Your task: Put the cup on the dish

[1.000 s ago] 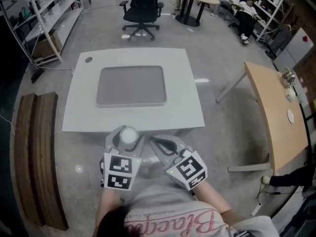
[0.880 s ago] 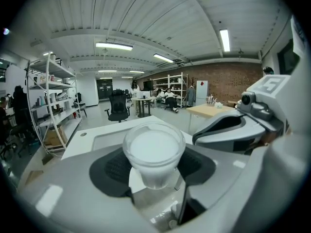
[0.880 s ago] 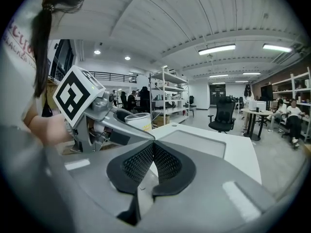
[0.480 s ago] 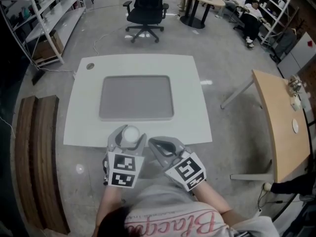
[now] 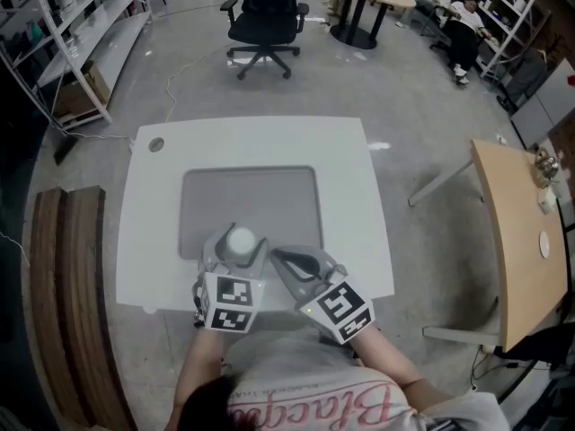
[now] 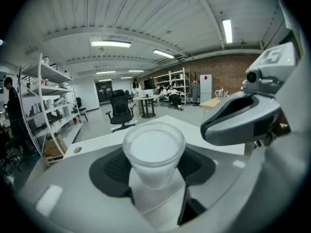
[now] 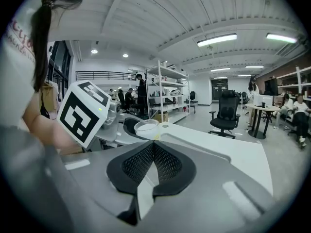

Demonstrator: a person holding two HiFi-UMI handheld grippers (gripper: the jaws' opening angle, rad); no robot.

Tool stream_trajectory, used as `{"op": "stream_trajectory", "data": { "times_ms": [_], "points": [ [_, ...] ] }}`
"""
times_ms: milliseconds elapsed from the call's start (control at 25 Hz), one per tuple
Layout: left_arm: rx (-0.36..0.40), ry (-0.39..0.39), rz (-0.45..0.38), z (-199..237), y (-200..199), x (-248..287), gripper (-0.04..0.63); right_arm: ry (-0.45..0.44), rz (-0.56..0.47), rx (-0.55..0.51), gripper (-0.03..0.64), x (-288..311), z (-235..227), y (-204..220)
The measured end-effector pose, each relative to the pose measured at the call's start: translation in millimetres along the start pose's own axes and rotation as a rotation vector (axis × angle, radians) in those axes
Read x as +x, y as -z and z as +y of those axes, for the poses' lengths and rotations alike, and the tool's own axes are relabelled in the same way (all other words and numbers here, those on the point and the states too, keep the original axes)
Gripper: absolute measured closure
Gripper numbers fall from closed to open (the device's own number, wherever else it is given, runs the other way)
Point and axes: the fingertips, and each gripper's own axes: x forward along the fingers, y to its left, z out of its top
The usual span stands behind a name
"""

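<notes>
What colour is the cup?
The cup is milky white and a bit see-through. It shows best in the left gripper view.

The white tabletop carries a gray rectangular dish at its centre. A small round disc sits near the 10 o'clock corner.

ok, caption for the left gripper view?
Left gripper holds a white cup upright between its jaws; right gripper alongside, white table and office chair beyond.
</notes>
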Motion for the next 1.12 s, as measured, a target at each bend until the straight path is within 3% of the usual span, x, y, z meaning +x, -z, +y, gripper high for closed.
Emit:
{"op": "stream_trajectory", "data": {
  "times_ms": [160, 480, 880, 1120],
  "points": [
    [0.025, -0.018, -0.014, 9.4, 1.6, 33.3, 0.339, -0.007, 0.032, 0.029, 0.615, 10.2, -19.9, 2.5],
    [-0.038, 0.003, 0.012, 25.0, 25.2, 75.4, 0.339, -0.048, 0.097, 0.088, 0.615, 30.6, -30.6, 11.1],
    [-0.069, 0.016, 0.076, 27.6, 56.9, 96.5, 0.339, 0.045, 0.092, 0.117, 0.615, 53.4, -64.6, 12.0],
    [-0.078, 0.03, 0.086, 22.6, 60.9, 101.9, 0.339, 0.058, 0.131, 0.122, 0.615, 54.2, -67.6, 25.4]
  ]
}}
